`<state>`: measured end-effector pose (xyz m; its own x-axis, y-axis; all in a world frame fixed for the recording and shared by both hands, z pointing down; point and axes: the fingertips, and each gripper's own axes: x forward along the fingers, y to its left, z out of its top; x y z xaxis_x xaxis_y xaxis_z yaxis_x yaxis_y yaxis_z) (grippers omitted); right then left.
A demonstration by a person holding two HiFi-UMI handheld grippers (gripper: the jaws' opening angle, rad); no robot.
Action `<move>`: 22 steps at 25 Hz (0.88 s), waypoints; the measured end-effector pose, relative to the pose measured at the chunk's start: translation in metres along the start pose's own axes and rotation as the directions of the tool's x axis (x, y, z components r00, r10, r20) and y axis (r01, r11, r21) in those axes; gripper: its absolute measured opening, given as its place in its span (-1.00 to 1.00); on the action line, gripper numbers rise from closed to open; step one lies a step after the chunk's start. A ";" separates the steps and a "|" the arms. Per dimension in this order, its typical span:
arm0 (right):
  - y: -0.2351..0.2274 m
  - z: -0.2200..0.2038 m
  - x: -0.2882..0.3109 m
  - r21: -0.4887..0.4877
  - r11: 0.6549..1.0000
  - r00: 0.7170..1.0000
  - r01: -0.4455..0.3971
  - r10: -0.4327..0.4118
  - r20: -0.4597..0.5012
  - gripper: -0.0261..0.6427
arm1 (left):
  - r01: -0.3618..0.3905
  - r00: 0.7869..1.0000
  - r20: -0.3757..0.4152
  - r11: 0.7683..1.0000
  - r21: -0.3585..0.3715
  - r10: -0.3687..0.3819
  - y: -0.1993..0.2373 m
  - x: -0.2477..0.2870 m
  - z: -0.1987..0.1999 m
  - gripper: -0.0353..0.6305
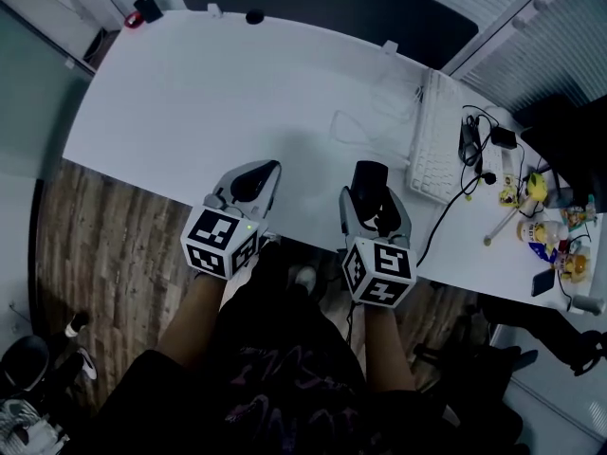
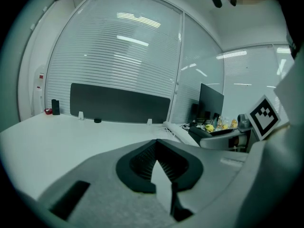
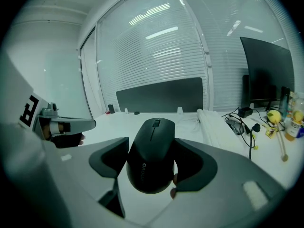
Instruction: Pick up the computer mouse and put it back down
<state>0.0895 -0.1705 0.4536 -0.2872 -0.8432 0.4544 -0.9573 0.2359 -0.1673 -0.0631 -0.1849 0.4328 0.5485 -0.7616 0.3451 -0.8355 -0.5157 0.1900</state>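
PICK-UP: judged done | computer mouse (image 3: 151, 156): clamped in right gripper (image 1: 372, 195), apparently just above desk (image 1: 209, 93) front edge | left gripper (image 2: 156, 158): closed, empty | REMAINING: lower, release onto desk

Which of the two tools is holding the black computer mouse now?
The right tool: its jaws grip the computer mouse, while the left tool has its jaws together with nothing between them.

Dim, bluish light is cast throughout; strip-light reflections (image 3: 159, 32) are seen on the glass wall (image 3: 142, 70) beyond the right gripper (image 3: 152, 167) (edges heavily bowed, corners blackened).
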 end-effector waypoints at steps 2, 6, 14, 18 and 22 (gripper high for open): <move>0.001 -0.007 0.001 0.001 1.000 1.000 -0.003 0.003 -0.014 0.00 | -0.002 1.000 -0.008 1.000 -0.006 0.002 0.001 0.001 -0.005 -0.89; 0.002 -0.019 0.004 0.009 1.000 0.999 -0.003 0.004 -0.038 0.00 | 0.005 1.000 -0.027 1.000 -0.016 -0.006 0.002 0.004 -0.016 -0.89; 0.004 -0.046 0.011 0.022 1.000 0.996 0.002 0.000 -0.094 0.00 | 0.022 0.997 -0.069 0.999 -0.043 -0.025 0.004 0.011 -0.040 -0.89; 0.008 -0.058 0.017 0.029 1.000 0.993 -0.003 0.006 -0.120 0.00 | 0.023 0.995 -0.093 0.998 -0.065 -0.029 0.007 0.012 -0.055 -0.89; 0.009 -0.072 0.022 0.037 0.999 0.989 0.003 0.002 -0.149 0.00 | 0.037 0.992 -0.117 0.996 -0.077 -0.046 0.005 0.017 -0.068 -0.89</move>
<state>0.0726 -0.1519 0.5253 -0.2914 -0.7611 0.5795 -0.9563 0.2155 -0.1978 -0.0603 -0.1739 0.5026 0.5784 -0.6861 0.4412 -0.8148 -0.5117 0.2725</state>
